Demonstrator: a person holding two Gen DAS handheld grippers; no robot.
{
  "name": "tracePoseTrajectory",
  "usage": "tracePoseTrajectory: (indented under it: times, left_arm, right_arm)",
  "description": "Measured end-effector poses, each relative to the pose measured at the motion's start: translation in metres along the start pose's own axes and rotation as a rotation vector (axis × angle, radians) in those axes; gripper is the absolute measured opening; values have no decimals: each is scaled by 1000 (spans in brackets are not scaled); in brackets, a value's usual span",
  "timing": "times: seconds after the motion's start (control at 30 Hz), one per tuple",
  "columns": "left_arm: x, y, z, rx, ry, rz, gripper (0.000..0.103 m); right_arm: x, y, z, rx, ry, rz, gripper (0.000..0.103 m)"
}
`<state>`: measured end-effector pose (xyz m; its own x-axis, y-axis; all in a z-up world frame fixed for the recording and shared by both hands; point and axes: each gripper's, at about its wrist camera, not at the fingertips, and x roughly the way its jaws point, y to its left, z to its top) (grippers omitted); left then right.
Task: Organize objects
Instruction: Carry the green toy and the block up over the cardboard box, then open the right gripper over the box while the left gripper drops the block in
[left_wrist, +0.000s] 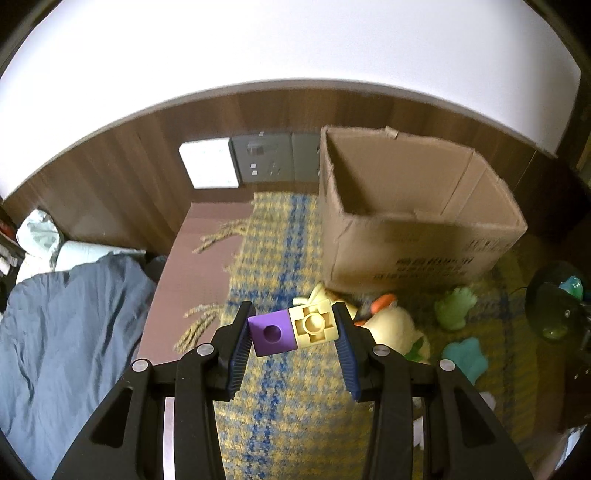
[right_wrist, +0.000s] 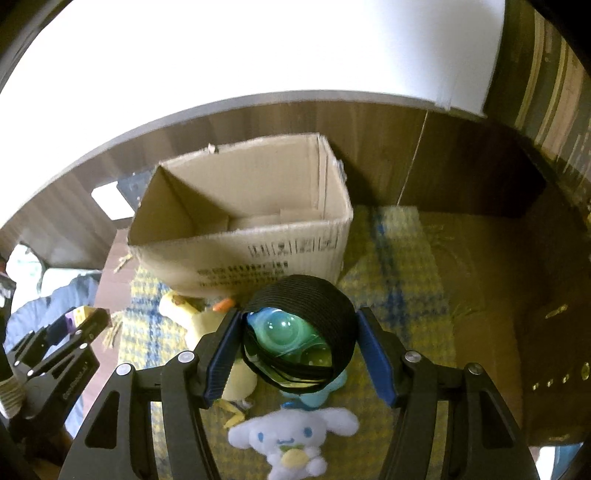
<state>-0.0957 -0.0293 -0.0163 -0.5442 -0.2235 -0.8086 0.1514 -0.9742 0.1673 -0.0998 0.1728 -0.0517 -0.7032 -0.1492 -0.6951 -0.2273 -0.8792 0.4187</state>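
Note:
My left gripper (left_wrist: 293, 325) is shut on a pair of joined toy blocks, a purple block (left_wrist: 272, 334) and a cream block (left_wrist: 314, 325), held above the rug. My right gripper (right_wrist: 297, 332) is shut on a black ribbed cup (right_wrist: 306, 295) that holds a green-blue glassy toy (right_wrist: 280, 330). An open cardboard box (left_wrist: 424, 236) (right_wrist: 243, 240) stands on the rug just beyond both grippers. In the right wrist view the left gripper (right_wrist: 77, 321) shows at the left edge with the blocks in it.
Plush toys lie on the yellow-blue rug (left_wrist: 280, 424): a cream duck (left_wrist: 391, 325), a green one (left_wrist: 454, 304), a teal one (left_wrist: 467, 356) and a white dog (right_wrist: 291, 439). Blue bedding (left_wrist: 62, 332) lies at the left. A dark wood wall panel (left_wrist: 122, 173) runs behind the box.

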Motion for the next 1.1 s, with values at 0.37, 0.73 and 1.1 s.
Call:
tracePoseTrajectory:
  times: [0.37, 0.73, 1.1]
  left_arm:
    - [-18, -12, 37, 25, -79, -17, 42]
    - [-20, -27, 79, 62, -141, -40, 42]
    - [-2, -36, 106, 87, -149, -62, 42]
  right_arm:
    - [-10, 0, 30, -9, -56, 12, 62]
    - [-2, 3, 67, -32, -92, 10, 62]
    - [17, 3, 94, -42, -99, 1, 62]
